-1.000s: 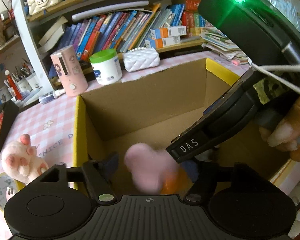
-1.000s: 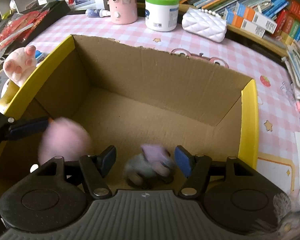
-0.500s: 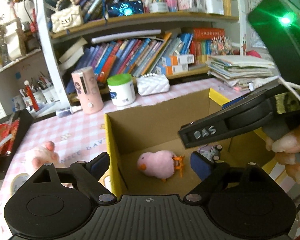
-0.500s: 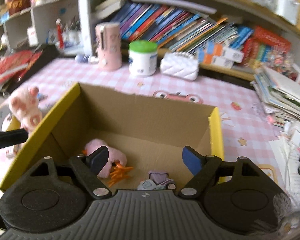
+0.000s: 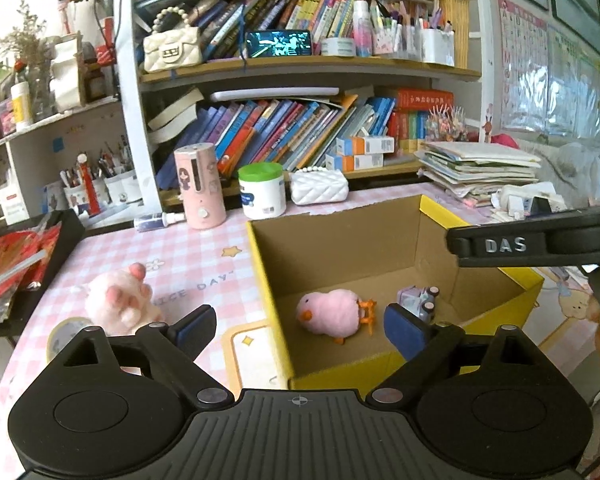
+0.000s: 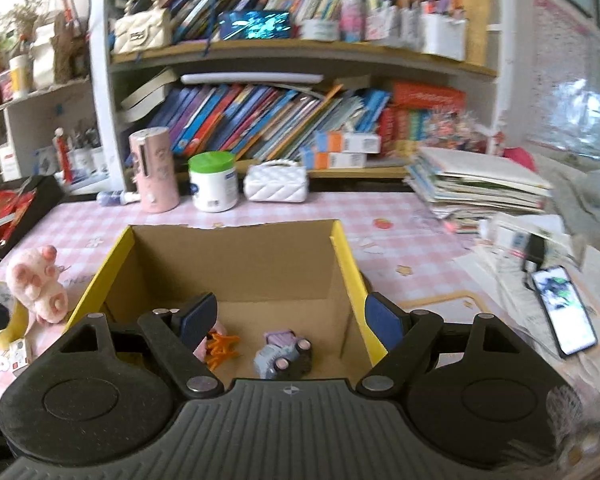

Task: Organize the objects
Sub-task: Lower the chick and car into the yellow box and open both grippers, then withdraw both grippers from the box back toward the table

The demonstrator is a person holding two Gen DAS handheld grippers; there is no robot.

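A cardboard box with yellow flaps [image 5: 262, 264] [image 6: 240, 256] stands on the pink checked table. Inside it lie a pink plush chick [image 5: 330, 312] with orange feet and a small lilac toy car [image 5: 418, 298] [image 6: 284, 354]; in the right wrist view only the chick's orange feet [image 6: 220, 346] show. My left gripper [image 5: 298, 326] hangs above the box's near left corner, its jaws still opening, nothing between them. My right gripper [image 6: 290, 318] is open and empty above the box's near edge; its body [image 5: 540, 244] crosses the right of the left wrist view. A pink plush paw [image 5: 118, 300] [image 6: 36, 284] lies left of the box.
A pink cylinder [image 5: 200, 186], a green-lidded white jar [image 5: 261, 190] and a white quilted pouch [image 5: 319, 187] line the table's back under crowded bookshelves. A tape roll [image 6: 0, 312] sits by the paw. A paper stack [image 6: 476, 184] and a phone [image 6: 562, 310] lie right.
Both grippers let go of their toys, opened wider and drew back up out of the box. The pink chick and the toy car now lie still on the box floor.
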